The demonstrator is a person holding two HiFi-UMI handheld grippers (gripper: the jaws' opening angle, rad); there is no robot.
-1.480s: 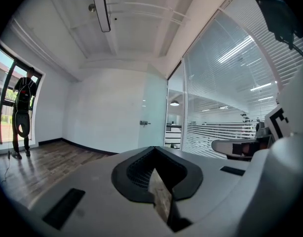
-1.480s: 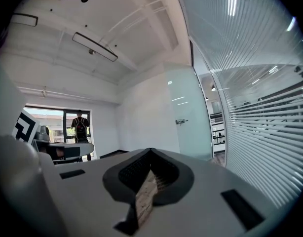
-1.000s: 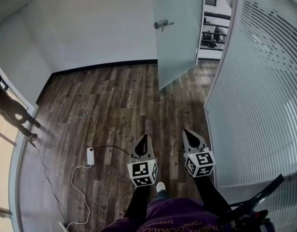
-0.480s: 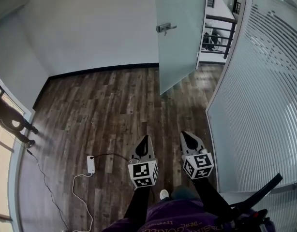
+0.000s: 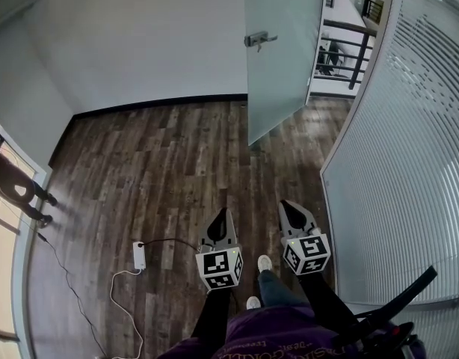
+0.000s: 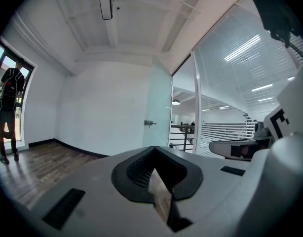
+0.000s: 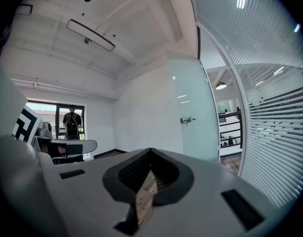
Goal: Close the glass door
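While aimed level at the glass door [image 5: 283, 58], left tongs [image 5: 223, 214] together, right tongs [image 5: 290, 207] together, side by side

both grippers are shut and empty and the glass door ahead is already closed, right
One thing is wrong: the door is not closed. The head view shows it standing open, swung into the room, with the doorway and a railing visible past its edge. The rest holds: the left gripper and the right gripper are both shut and empty.
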